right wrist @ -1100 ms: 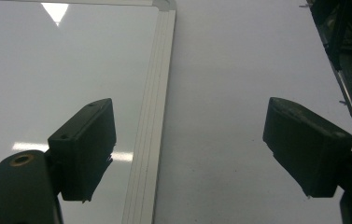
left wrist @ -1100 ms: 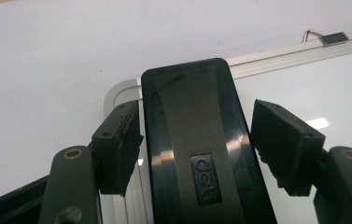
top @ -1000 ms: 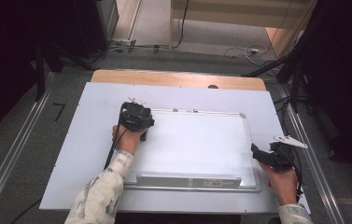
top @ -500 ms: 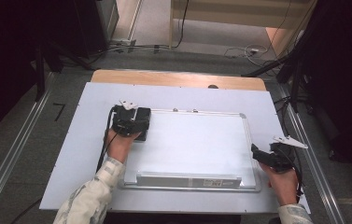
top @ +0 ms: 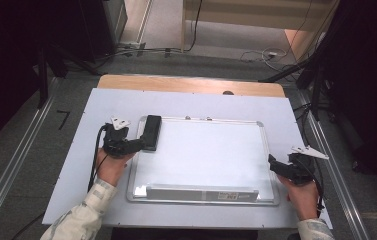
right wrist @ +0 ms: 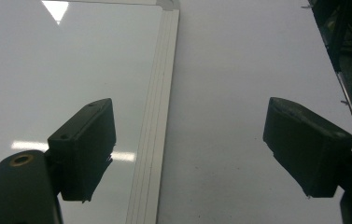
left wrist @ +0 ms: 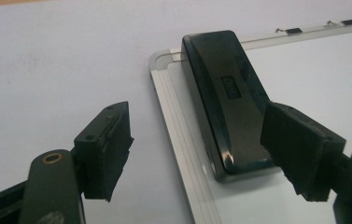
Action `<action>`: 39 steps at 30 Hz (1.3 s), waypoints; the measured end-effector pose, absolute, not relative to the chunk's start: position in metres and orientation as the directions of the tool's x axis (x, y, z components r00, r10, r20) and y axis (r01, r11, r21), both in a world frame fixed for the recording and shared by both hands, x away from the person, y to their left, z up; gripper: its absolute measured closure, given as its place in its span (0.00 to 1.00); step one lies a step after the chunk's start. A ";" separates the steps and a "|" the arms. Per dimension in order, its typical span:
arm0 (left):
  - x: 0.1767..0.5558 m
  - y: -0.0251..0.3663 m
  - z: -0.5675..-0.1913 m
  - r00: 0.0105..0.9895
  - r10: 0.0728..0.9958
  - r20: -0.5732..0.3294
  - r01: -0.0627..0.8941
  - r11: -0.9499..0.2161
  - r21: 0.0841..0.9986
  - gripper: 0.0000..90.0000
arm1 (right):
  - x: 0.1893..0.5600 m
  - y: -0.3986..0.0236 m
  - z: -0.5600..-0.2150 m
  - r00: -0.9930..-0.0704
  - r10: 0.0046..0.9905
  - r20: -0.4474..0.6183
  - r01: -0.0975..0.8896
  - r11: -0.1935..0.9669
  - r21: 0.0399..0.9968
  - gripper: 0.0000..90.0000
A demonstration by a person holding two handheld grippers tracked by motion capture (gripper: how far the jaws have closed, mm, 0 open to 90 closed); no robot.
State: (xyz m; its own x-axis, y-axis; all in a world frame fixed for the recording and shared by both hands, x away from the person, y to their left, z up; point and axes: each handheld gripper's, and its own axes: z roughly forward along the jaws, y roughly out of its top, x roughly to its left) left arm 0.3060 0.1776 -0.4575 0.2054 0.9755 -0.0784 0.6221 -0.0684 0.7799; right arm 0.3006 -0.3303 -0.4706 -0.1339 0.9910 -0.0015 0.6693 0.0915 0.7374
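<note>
Eraser (top: 151, 132) lies on the whiteboard's (top: 206, 155) far left corner, long axis running away from me, just ahead of my left gripper (top: 137, 144). Left gripper view: jaws, just opened, straddle its near end without pressing. Right gripper view: my right gripper (right wrist: 190, 151) gapes wide, empty, over the board's frame.

The whiteboard (top: 206, 155) lies bare across its middle (open passage), with the black eraser (top: 151, 132) blocking its far-left corner.

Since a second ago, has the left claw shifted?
Yes. The left claw backed off leftward toward the whiteboard edge, jaws just opening, leaving the eraser on its corner.
</note>
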 end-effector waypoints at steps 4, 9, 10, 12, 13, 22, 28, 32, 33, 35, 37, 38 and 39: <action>0.293 0.190 -0.457 0.194 0.976 -0.102 0.615 -0.040 0.788 0.26 | 0.300 -0.331 -0.470 -0.133 0.991 0.000 0.666 0.090 0.740 0.17; 0.281 0.205 -0.461 0.180 0.978 -0.108 0.613 -0.026 0.790 0.25 | 0.299 -0.331 -0.470 -0.134 0.991 -0.003 0.664 0.092 0.742 0.17; 0.279 0.207 -0.462 0.179 0.978 -0.110 0.613 -0.023 0.790 0.24 | 0.299 -0.331 -0.470 -0.135 0.991 -0.003 0.664 0.093 0.742 0.17; 0.276 0.210 -0.464 0.176 0.978 -0.111 0.617 -0.022 0.787 0.24 | 0.299 -0.330 -0.470 -0.137 0.991 -0.003 0.663 0.094 0.742 0.17; 0.275 0.212 -0.464 0.175 0.978 -0.112 0.615 -0.019 0.788 0.24 | 0.299 -0.330 -0.470 -0.135 0.991 -0.002 0.663 0.092 0.743 0.17; 0.264 0.223 -0.471 0.155 0.982 -0.111 0.613 -0.008 0.790 0.24 | 0.298 -0.331 -0.469 -0.137 0.991 0.003 0.661 0.089 0.745 0.17; 0.259 0.231 -0.474 0.131 0.985 -0.116 0.622 0.010 0.783 0.24 | 0.298 -0.332 -0.469 -0.136 0.991 0.004 0.662 0.088 0.745 0.17; 0.257 0.236 -0.476 0.124 0.985 -0.117 0.627 0.014 0.779 0.24 | 0.298 -0.332 -0.469 -0.133 0.991 0.005 0.661 0.085 0.745 0.17; 0.257 0.237 -0.477 0.121 0.986 -0.112 0.630 0.011 0.777 0.24 | 0.298 -0.332 -0.469 -0.133 0.991 0.005 0.661 0.085 0.746 0.17; 0.255 0.239 -0.478 0.117 0.987 -0.113 0.631 0.013 0.775 0.24 | 0.298 -0.332 -0.469 -0.134 0.991 0.005 0.661 0.086 0.746 0.17; 0.254 0.240 -0.480 0.114 0.988 -0.109 0.634 0.012 0.774 0.24 | 0.297 -0.332 -0.469 -0.134 0.991 0.005 0.660 0.085 0.747 0.17; 0.253 0.241 -0.481 0.115 0.987 -0.110 0.638 0.012 0.770 0.24 | 0.297 -0.332 -0.469 -0.134 0.991 0.004 0.660 0.086 0.746 0.17; 0.253 0.242 -0.481 0.113 0.987 -0.116 0.639 0.017 0.769 0.24 | 0.297 -0.332 -0.469 -0.133 0.991 0.004 0.660 0.085 0.746 0.17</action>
State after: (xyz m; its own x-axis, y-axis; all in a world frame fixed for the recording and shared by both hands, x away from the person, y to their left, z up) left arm 0.2528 0.2420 -0.4810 0.1126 0.9869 -0.1157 0.6393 0.0172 0.7688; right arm 0.2974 -0.3324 -0.4688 -0.1327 0.9912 0.0042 0.6603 0.0852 0.7461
